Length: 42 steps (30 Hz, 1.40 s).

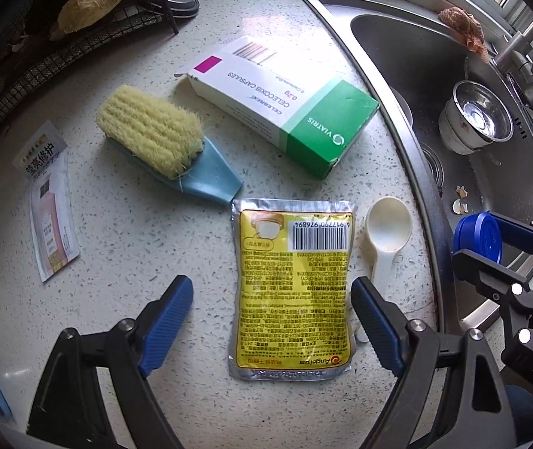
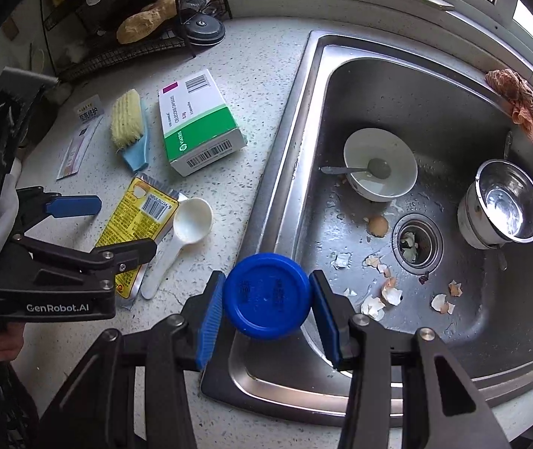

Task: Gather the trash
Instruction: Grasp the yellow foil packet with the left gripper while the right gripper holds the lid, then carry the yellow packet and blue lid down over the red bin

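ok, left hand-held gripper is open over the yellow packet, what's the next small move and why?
Probably lower the left hand-held gripper straight down and close on the yellow packet. Its jaws are open with the packet lying flat on the counter between them, while the right hand-held gripper already holds the blue cap.

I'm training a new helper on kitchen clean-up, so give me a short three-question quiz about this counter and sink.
1. True or false: the right gripper is shut on the round blue plastic lid.
2. Which item lies between the left gripper's open fingers? A) green and white cardboard medicine box B) yellow foil packet C) yellow-bristled scrub brush with blue handle
3. What litter is scattered in the steel sink?

Key: 1 true; 2 B; 3 broken eggshells.
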Available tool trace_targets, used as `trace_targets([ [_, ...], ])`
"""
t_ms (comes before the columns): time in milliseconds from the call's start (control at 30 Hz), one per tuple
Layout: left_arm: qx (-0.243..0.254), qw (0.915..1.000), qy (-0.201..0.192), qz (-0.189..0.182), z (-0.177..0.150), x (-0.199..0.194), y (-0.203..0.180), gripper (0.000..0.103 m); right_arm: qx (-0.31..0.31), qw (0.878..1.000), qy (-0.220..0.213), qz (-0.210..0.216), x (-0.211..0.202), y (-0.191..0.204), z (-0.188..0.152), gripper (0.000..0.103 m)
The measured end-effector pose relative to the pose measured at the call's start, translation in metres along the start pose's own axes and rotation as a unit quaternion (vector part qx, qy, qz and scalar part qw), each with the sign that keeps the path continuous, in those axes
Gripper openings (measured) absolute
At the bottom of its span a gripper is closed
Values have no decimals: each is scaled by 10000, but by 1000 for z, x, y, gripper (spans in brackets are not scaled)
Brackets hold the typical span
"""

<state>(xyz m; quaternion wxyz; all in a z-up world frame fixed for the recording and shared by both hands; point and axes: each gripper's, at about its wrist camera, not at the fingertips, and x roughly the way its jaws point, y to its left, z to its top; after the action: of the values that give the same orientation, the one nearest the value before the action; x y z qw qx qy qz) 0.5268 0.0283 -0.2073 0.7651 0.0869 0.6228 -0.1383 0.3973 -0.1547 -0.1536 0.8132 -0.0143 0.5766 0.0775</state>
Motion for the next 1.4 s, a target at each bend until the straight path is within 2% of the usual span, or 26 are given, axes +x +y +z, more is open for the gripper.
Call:
trace_targets([
  [133, 161, 9998, -74, 101, -5, 1, -7, 80, 17, 10000, -2, 12, 0, -1, 0, 43],
  [200, 209, 9997, -71, 87, -5, -1, -9, 68, -1, 10000, -5, 30, -2, 0, 0, 43],
  [233, 200, 9997, -91, 85, -6, -3, -9, 54, -8, 10000, 1, 48, -2, 1, -1, 43],
  [433, -26, 9998, -169, 46, -14, -9, -1, 43, -123, 9998, -19, 167, -6, 9, -4, 43],
  [567, -194, 9992, -333, -136, -29, -21, 1, 42, -312, 9992, -153, 189, -15, 17, -5, 43],
  [700, -299, 9983, -488, -98, -47, -41, 2, 42, -423, 9986, -246, 215, -24, 20, -10, 43],
  [933, -407, 9955, -852, -65, -80, -82, -17, 42, -607, 9967, -483, 258, -48, 23, -28, 43],
  [1200, -540, 9926, -1086, -15, -133, -109, -48, 42, -778, 9934, -780, 324, -83, 23, -73, 43],
  [1400, -506, 9911, -1234, 11, -174, -125, -91, 42, -781, 9923, -929, 264, -109, 14, -120, 43],
])
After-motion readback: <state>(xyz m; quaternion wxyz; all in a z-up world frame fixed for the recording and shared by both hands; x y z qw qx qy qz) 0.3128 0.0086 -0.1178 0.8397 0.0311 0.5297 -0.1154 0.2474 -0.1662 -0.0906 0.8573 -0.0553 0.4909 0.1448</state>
